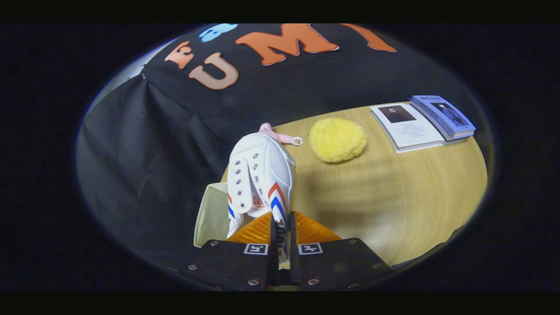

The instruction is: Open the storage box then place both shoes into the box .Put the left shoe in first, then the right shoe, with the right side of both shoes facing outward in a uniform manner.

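Gripper view, read from left to right: black cloth hangs across the left half of the frame and along the top, behind a round wooden table [393, 192] that fills the right half.

At lower left of centre, a pale open-topped storage box [212, 214] sits at the table's near edge, partly hidden behind the shoe. Just right of it, at the centre of the frame, a white shoe [260, 175] with red and blue stripes on its side stands toe-up, its eyelets facing left and its heel end down between the fingers. The gripper [280, 232] is at the bottom centre with its fingers drawn narrow, both pressing on the shoe's heel wall, which shows as a thin strip between them. Whether the shoe touches the box cannot be told.

Beyond the shoe's toe, a small pink item [280, 134] lies on the table. To its right rests a fluffy yellow round pad [337, 140]. At upper right, a white booklet [407, 127] lies flat, and a blue book [444, 116] lies along its right side, touching it.
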### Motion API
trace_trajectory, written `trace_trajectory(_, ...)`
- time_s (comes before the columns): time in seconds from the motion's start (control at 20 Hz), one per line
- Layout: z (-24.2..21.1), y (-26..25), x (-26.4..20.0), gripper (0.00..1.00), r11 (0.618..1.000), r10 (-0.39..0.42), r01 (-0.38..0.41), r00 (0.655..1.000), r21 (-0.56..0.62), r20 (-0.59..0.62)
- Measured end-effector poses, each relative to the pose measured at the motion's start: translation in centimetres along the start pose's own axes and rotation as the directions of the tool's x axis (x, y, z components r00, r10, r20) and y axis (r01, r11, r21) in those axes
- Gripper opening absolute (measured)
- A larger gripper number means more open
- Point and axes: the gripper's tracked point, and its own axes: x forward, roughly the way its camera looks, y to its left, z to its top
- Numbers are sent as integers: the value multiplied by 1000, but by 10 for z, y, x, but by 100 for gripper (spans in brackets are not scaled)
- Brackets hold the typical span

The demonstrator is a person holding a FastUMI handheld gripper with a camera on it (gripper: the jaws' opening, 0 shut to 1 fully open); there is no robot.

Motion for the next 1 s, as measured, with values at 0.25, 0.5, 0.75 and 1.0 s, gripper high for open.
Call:
trace_trajectory(0.25,-22,48,36,11,993,73,-79,995,-86,-71)
trace_trajectory(0.5,-44,74,70,10,972,110,-136,984,-191,-138)
trace_trajectory(0.75,-75,102,96,11,951,24,-85,979,-297,-203)
trace_trajectory(1.0,-109,100,108,13,923,-104,-5,960,-385,-261)
